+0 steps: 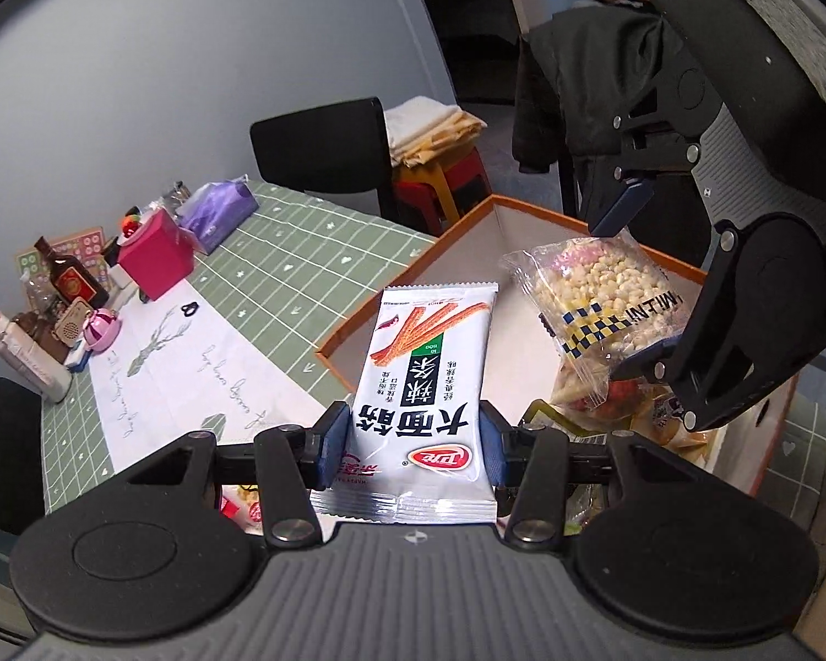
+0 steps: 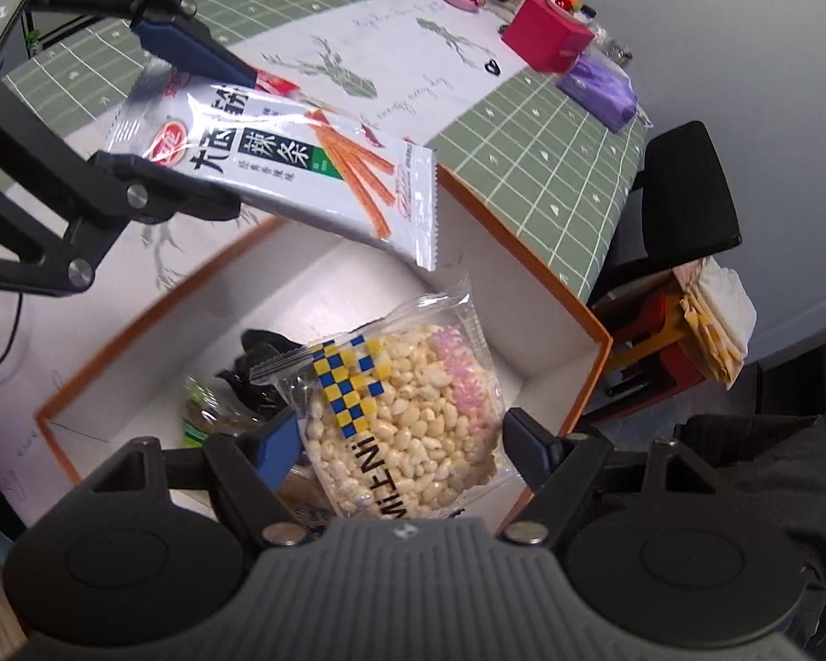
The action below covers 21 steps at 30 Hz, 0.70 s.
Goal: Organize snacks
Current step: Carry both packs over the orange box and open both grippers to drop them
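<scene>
Box: orange-rimmed box (image 2: 589,380) at the table's (image 1: 281,253) edge, several snack packets inside.
Left gripper (image 1: 416,440): jaws clamped on spicy-strip packet (image 1: 429,363) above box.
Right gripper (image 2: 396,449): jaws clamped on puffed-rice packet (image 2: 407,407) over box.

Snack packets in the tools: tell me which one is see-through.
The puffed-grain cake packet in the right tool: clear film showing pale grains. The spicy-strip packet in the left tool is opaque white.
</scene>
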Motion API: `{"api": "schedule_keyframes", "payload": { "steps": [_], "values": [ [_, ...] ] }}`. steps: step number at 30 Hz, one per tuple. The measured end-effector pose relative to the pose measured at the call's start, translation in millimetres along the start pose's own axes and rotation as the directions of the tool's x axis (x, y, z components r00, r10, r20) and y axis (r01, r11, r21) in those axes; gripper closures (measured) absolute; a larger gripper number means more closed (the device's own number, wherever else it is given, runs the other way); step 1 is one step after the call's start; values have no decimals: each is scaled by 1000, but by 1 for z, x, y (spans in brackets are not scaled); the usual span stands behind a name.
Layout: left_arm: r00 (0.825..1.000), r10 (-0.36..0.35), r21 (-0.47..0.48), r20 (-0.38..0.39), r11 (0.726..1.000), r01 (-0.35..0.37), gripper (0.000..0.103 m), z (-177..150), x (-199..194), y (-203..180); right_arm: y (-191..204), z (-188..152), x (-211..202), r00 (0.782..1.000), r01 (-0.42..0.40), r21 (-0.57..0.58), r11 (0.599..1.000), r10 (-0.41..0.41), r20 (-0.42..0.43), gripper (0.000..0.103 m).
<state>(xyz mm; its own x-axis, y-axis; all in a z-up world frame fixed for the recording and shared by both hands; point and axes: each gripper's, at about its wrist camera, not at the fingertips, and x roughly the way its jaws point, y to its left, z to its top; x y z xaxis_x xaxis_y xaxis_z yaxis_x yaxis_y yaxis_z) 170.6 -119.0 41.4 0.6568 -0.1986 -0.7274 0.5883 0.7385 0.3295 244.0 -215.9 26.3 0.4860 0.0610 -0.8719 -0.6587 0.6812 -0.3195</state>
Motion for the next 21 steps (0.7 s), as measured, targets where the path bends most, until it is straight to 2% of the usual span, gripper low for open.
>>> {"api": "schedule_keyframes", "payload": {
  "steps": [7, 12, 21],
  "values": [
    [998, -24, 68, -59, 997, 28, 48, 11, 34, -13, -19, -9, 27, 1000, -14, 9, 1000, 14, 15, 27],
    [996, -45, 86, -82, 995, 52, 48, 15, 56, -15, -32, -11, 42, 998, -49, 41, 998, 47, 41, 27],
    [985, -63, 105, -162, 991, 81, 48, 15, 95, -18, -43, -4, 70, 992, -112, 12, 994, 111, 56, 27]
  ]
}}
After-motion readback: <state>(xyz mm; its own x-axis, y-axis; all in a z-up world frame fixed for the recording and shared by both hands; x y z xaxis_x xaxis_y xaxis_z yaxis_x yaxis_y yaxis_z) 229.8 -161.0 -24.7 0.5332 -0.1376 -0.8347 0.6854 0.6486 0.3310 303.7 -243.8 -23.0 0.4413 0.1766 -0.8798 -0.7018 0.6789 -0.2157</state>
